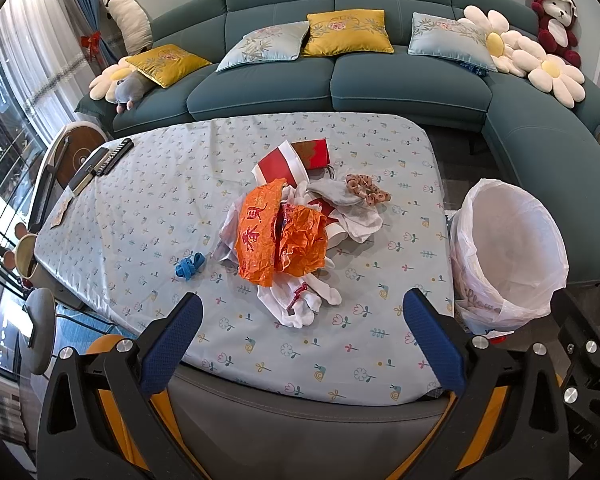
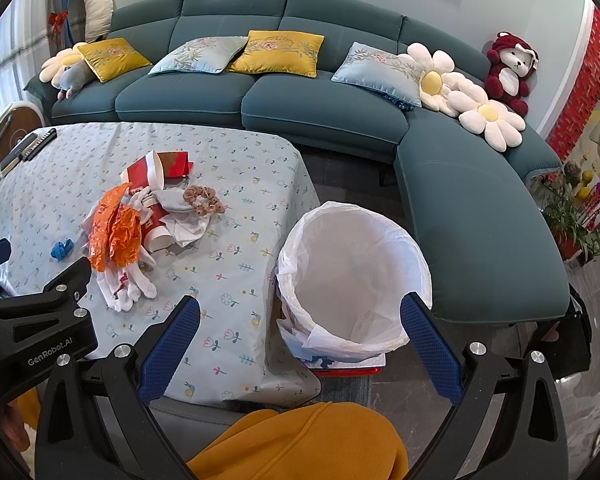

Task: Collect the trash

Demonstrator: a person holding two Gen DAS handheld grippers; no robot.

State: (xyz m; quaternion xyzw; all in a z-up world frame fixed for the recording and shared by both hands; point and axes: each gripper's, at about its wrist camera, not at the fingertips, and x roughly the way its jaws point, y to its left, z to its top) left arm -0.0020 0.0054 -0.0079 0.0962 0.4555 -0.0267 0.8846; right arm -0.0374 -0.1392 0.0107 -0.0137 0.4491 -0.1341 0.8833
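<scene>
A heap of trash lies mid-table: a crumpled orange plastic bag (image 1: 278,236) (image 2: 116,232), white tissues (image 1: 300,304) (image 2: 124,284), a red and white paper cup (image 1: 280,162) (image 2: 146,174), a red card (image 1: 312,152) and a grey cloth (image 1: 336,194). Beside the heap sit a brown scrunchie (image 1: 366,189) (image 2: 203,199) and a small blue scrap (image 1: 190,266) (image 2: 61,250). The white-lined trash bin (image 1: 508,248) (image 2: 354,280) stands on the floor off the table's right edge. My left gripper (image 1: 302,338) is open, short of the heap. My right gripper (image 2: 300,344) is open near the bin.
The table has a flowered light-blue cloth (image 1: 148,208) (image 2: 236,248). A remote control and a book (image 1: 100,162) lie at its far left corner. A teal sofa (image 1: 340,80) (image 2: 320,92) with cushions and plush toys wraps behind and to the right. Potted plants (image 2: 580,208) stand far right.
</scene>
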